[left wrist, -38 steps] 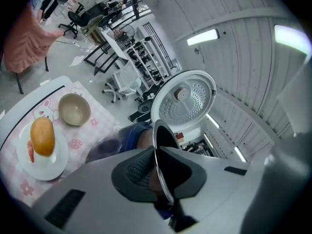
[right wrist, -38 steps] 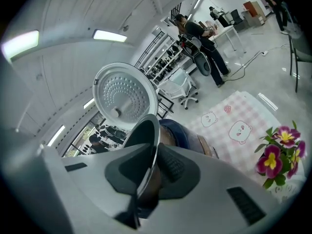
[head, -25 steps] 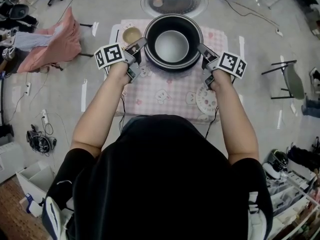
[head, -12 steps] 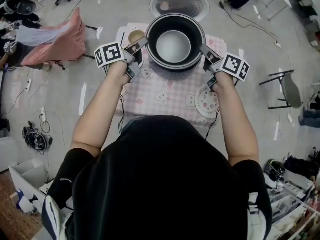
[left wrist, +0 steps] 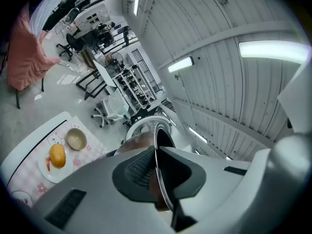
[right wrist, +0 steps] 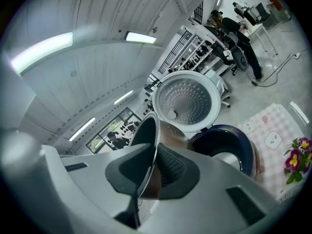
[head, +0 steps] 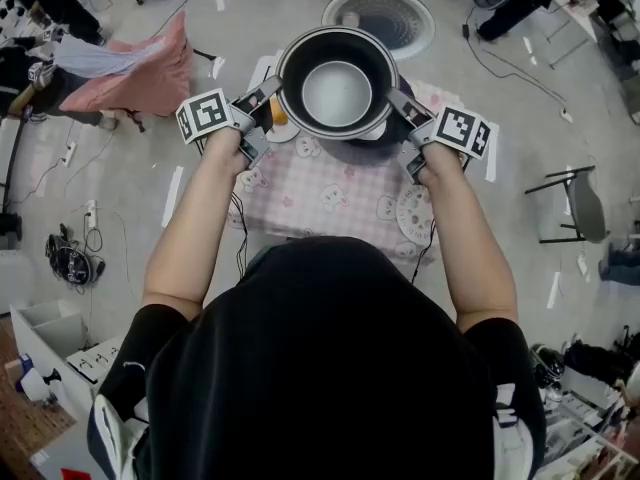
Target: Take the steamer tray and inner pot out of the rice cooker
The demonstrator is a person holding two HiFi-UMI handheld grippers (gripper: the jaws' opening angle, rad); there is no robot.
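The inner pot [head: 336, 80], dark inside with a silvery bottom, hangs in the air above the table between my two grippers. My left gripper [head: 262, 98] is shut on the pot's left rim, and the thin rim [left wrist: 158, 160] runs between its pads. My right gripper [head: 400, 103] is shut on the right rim [right wrist: 152, 145]. The dark blue rice cooker [right wrist: 229, 150] stands below with its lid [right wrist: 187, 99] open. In the head view the pot hides most of the cooker, and only the lid [head: 380, 16] shows behind it.
The small table has a pink checked cloth [head: 320, 193]. A plate with an orange [left wrist: 57, 156] and a small bowl [left wrist: 76, 138] sits at its left. A white round patterned disc [head: 413, 208] lies front right. Chairs, cables and a pink-draped chair [head: 130, 68] stand around.
Both grippers have risen with the inner pot, which now hangs higher and looks larger. It has come out of the cooker body. Both grips are unchanged.
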